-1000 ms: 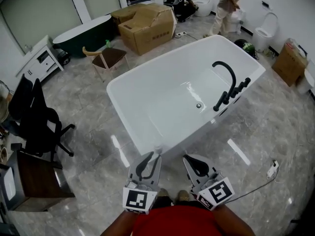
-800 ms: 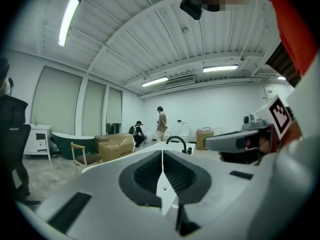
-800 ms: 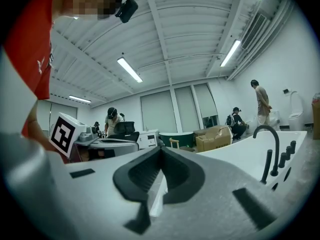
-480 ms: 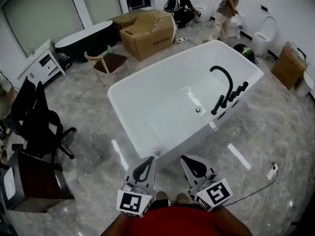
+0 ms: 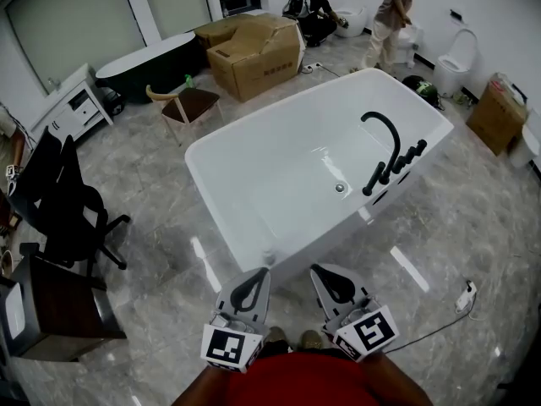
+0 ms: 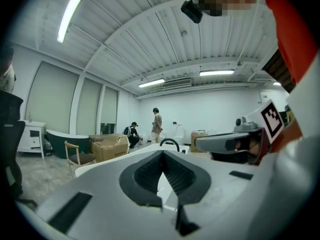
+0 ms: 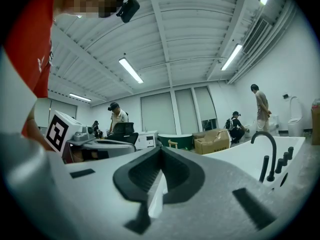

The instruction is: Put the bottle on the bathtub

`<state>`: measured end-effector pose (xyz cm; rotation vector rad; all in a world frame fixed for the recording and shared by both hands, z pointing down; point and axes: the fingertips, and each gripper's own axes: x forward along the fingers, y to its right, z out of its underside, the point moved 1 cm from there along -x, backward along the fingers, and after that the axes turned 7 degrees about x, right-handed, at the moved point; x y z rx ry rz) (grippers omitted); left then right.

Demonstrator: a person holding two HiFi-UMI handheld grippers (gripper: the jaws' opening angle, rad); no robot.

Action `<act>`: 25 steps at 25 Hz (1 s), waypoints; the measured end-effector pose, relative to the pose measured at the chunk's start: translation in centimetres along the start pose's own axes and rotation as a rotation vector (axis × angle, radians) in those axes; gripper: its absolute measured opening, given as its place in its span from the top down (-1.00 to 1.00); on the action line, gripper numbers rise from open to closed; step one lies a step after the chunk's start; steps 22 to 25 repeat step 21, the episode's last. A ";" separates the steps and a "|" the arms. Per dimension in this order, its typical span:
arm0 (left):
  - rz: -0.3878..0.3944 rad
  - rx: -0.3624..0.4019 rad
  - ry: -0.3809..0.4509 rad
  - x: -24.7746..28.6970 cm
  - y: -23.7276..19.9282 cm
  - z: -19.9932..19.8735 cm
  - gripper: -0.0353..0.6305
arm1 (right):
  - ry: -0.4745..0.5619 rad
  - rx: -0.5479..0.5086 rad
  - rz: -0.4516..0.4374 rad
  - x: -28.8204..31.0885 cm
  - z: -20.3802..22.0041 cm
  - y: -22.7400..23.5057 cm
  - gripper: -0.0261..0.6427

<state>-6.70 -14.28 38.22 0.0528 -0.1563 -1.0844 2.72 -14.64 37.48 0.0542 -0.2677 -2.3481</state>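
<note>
A large white bathtub [image 5: 330,242] fills the middle of the head view, with a black curved faucet [image 5: 385,146] on its right rim. A small pale bottle-like thing [image 5: 268,256] stands on the tub's near corner rim; its details are too small to tell. My left gripper [image 5: 254,276] and right gripper [image 5: 325,273] hang side by side just short of that corner, both shut and holding nothing. The left gripper [image 6: 162,154] looks at the tub [image 6: 100,166] and faucet [image 6: 169,143]. Past the right gripper [image 7: 161,150] are the tub [image 7: 240,156] and faucet [image 7: 267,151].
A black office chair [image 5: 63,205] and dark desk [image 5: 59,307] stand at left. Behind the tub are a wooden chair [image 5: 182,100], cardboard boxes [image 5: 254,49], a dark tub [image 5: 148,57] and two people [image 5: 317,2]. A power strip [image 5: 467,293] with its cable lies right.
Both grippers have drawn back slightly toward the person, away from the tub's near corner. Their jaws stay shut.
</note>
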 end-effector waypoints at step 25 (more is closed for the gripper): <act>-0.002 -0.020 0.004 -0.5 0.3 1.1 0.87 | -0.002 -0.002 -0.004 -0.3 0.1 -0.1 0.91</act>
